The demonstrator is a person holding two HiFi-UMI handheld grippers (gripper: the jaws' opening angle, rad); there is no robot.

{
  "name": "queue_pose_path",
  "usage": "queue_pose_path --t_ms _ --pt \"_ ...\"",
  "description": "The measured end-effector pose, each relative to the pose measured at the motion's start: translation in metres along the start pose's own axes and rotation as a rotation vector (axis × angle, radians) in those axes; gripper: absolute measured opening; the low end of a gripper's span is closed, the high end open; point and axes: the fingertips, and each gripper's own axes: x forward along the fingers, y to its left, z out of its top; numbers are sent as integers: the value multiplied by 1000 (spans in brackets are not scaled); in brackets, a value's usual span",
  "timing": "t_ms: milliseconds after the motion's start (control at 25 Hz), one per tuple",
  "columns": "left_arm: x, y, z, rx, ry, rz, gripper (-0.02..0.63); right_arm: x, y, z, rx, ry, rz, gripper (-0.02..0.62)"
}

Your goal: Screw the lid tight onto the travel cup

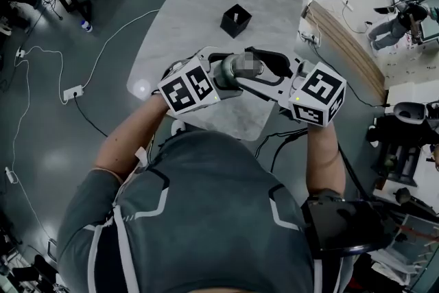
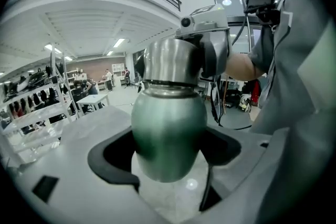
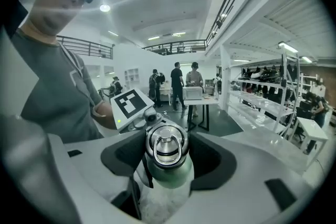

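Note:
The travel cup [image 1: 232, 69] is held level in the air between my two grippers, above the near edge of the table. In the left gripper view its rounded green body [image 2: 168, 134] fills the space between the black pads [image 2: 113, 157], and my left gripper [image 2: 168, 160] is shut on it. The silver lid [image 2: 170, 63] sits on the cup's far end. In the right gripper view the lid [image 3: 166, 145] faces me with its metal ring, and my right gripper [image 3: 167, 153] is closed around it, pads [image 3: 126, 152] against its sides. The two grippers [image 1: 226, 75] [image 1: 266, 71] point at each other.
A pale marble table [image 1: 206, 3] lies below and beyond the grippers, with a small black box [image 1: 235, 19] on it. White cables and a power strip [image 1: 72, 91] run over the grey floor at left. A wooden bench [image 1: 343, 44] stands at right. People stand far off.

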Motion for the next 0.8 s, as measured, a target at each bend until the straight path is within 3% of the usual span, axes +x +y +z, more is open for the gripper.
queue_pose_path --t_ms 120,240,480,560,680,800 --pt "-4 1 5 7 -7 7 379 0 3 8 -28 3 7 275" --pt "-4 8 1 3 24 82 379 4 2 7 -53 24 -35 275" --pt "1 21 -16 36 126 207 379 10 -8 -11 12 94 -127 272" --pt "2 20 -15 43 114 191 379 8 -8 -10 6 88 -122 272" --pt "0 14 -6 39 59 105 379 2 -5 -3 -23 47 -55 272" --pt "-3 6 0 134 63 47 379 -1 8 -1 -136 97 43 272"
